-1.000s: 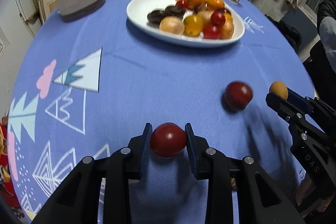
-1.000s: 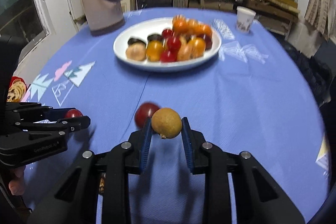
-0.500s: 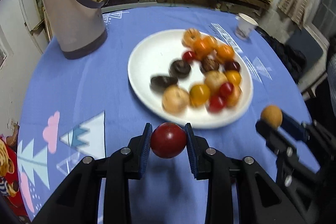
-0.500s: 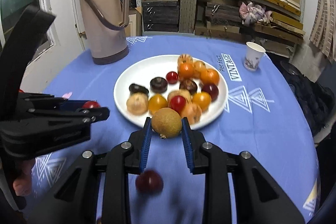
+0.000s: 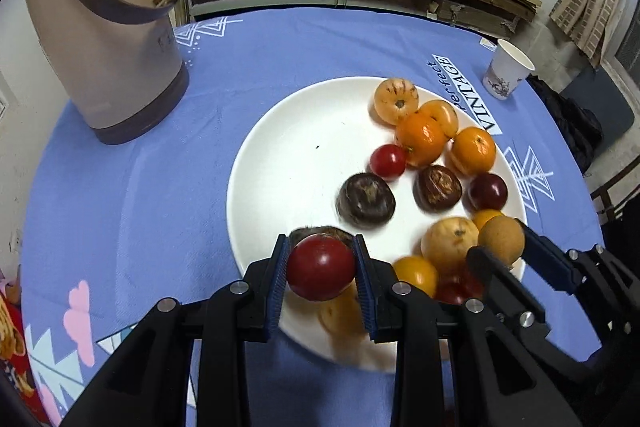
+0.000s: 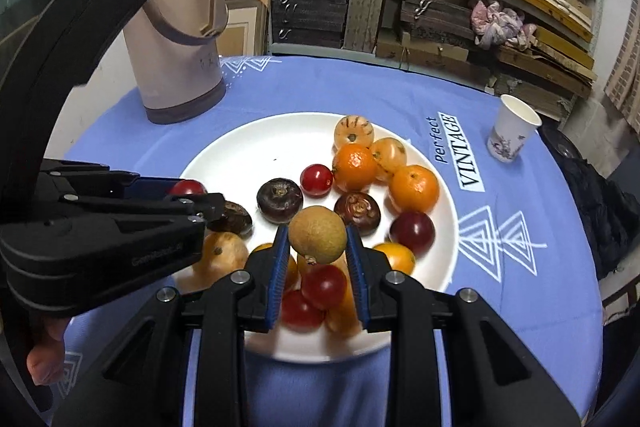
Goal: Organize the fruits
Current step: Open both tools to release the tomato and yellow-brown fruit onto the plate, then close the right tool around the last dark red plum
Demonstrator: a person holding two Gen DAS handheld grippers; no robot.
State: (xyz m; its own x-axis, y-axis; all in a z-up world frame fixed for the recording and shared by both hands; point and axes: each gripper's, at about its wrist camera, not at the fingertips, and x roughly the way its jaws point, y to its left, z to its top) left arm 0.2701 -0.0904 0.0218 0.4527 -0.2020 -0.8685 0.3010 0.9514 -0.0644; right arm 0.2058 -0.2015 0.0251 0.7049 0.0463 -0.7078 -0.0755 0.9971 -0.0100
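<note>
Left of the plate (image 5: pixel 280 163) stands a flask (image 5: pixel 108 39). Over the plate's near edge, the left tool (image 5: pixel 321 268) is clamped on a red fruit (image 5: pixel 321 267); just right, over the piled fruit, the right tool (image 6: pixel 317 242) is clamped on a tan fruit (image 6: pixel 317 235). Far right of the plate: a cup (image 5: pixel 506 71).

In the left wrist view the thermos (image 5: pixel 108 39) loses its top at the picture's edge. The red tomato (image 5: pixel 321 267) covers most of a dark fruit (image 5: pixel 316 231), and a blurred orange fruit (image 5: pixel 340 311) sits half hidden under the pads.
</note>
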